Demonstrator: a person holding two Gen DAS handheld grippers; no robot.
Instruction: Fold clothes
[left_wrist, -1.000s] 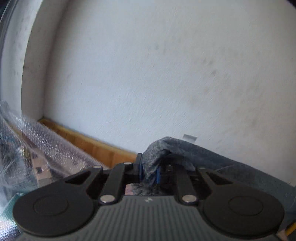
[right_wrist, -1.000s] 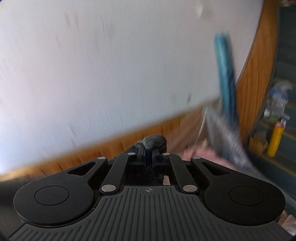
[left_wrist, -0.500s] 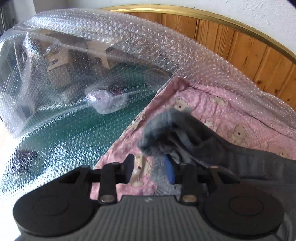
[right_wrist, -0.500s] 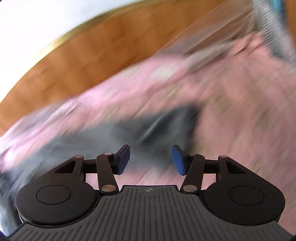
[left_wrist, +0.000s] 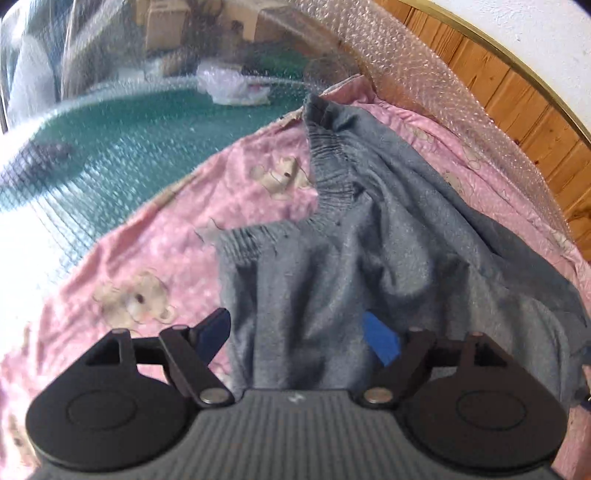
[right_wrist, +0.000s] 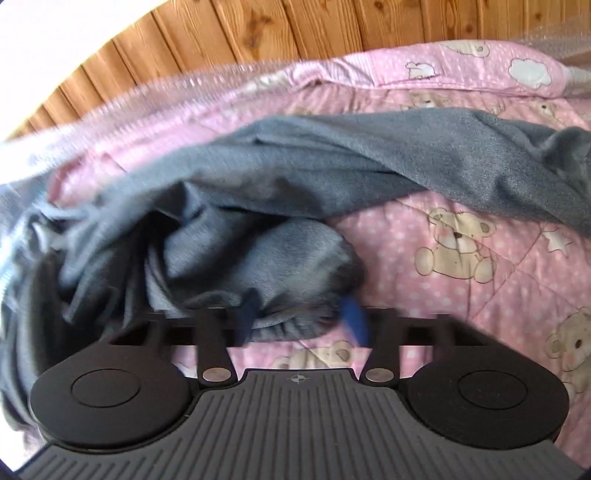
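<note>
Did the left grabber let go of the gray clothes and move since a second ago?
Yes. The left gripper was shut on the gray garment up against the white wall; now it is open and tipped down over the pink teddy-bear blanket, where the garment lies.

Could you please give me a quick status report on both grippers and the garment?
Both hand-held grippers open, left, right. Grey garment crumpled on pink blanket, unfolded. Nothing in the way.

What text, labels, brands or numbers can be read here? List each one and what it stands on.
None can be read.
The grey garment shows no label or print.
The pink quilt carries only bear, cloud and star pictures, no words.
The right gripper body bears a small crosshair mark, not text.
Items behind the bubble wrap are too blurred to read.
</note>
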